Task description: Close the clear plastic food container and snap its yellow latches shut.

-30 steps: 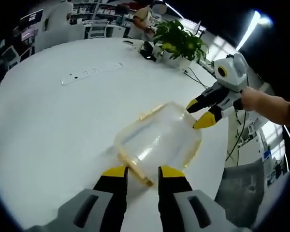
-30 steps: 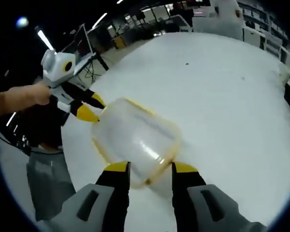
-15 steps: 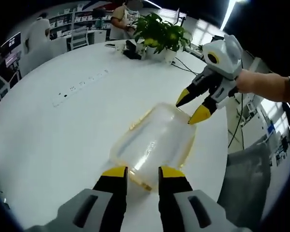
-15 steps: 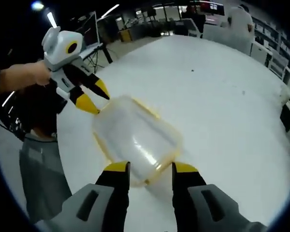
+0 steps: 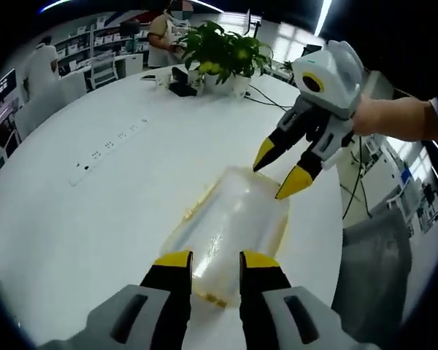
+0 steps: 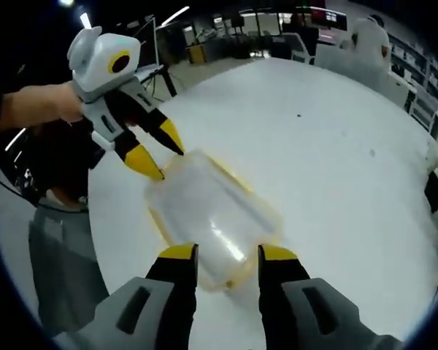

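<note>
Lengthwise, container runs from left gripper toward right gripper

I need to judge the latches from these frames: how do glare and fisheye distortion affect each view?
Left gripper view: a white glare streak runs along the container, washing out its clear walls; the table edge curves. Right gripper view: a similar streak on the container, the background is dark, and the far table bows.

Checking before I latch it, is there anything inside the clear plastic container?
Through the clear container I make out only glare and the white table; no food is evident. The end nearest the left gripper sits partly behind its jaws, so that corner is hidden.
</note>
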